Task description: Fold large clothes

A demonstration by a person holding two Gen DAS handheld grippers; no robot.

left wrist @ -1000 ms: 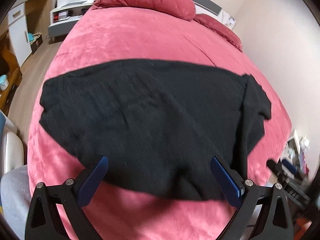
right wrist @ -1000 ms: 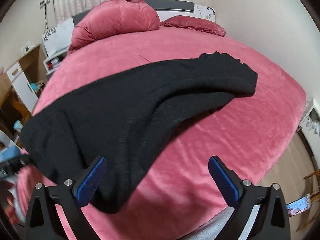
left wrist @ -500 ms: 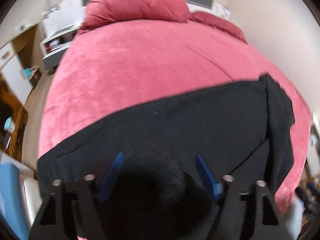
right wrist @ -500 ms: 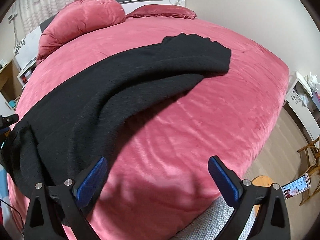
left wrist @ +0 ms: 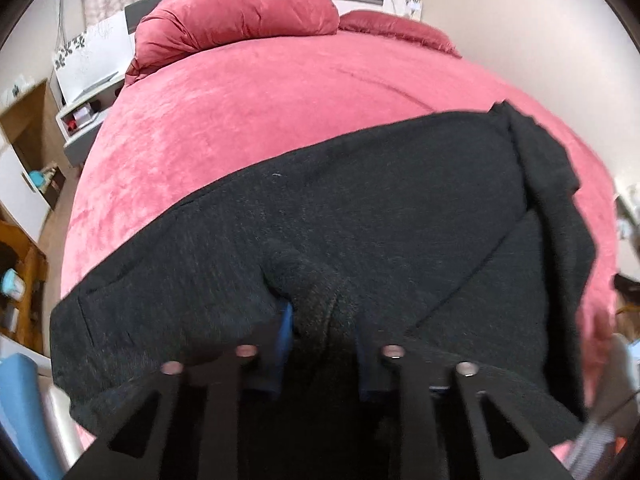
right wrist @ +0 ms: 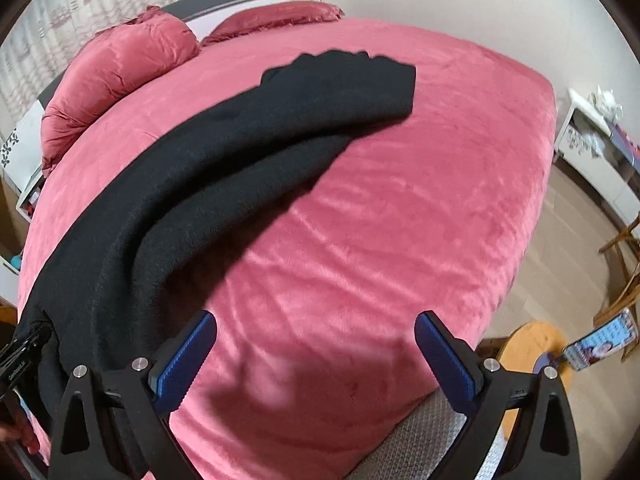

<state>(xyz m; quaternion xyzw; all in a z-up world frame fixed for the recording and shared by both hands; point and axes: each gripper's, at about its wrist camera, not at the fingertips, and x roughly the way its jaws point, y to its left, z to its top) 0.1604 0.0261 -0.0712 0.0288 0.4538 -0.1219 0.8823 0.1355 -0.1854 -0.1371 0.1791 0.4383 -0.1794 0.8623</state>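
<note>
On bed [left wrist: 280, 120] | left claw [left wrist: 320, 320] clamps black garment [left wrist: 400, 220] | right claw [right wrist: 316, 352] spread, hovering

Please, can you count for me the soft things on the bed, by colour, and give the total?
Black: 1, the black knit garment, pinched in the left claw
Pink-red: 3, the bedspread, the rolled duvet and the flat pillow
Total: 4

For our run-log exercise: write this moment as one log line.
left tool: shut on black garment | right tool: open, over pink bedcover | garment: partly bunched, unfolded
</note>
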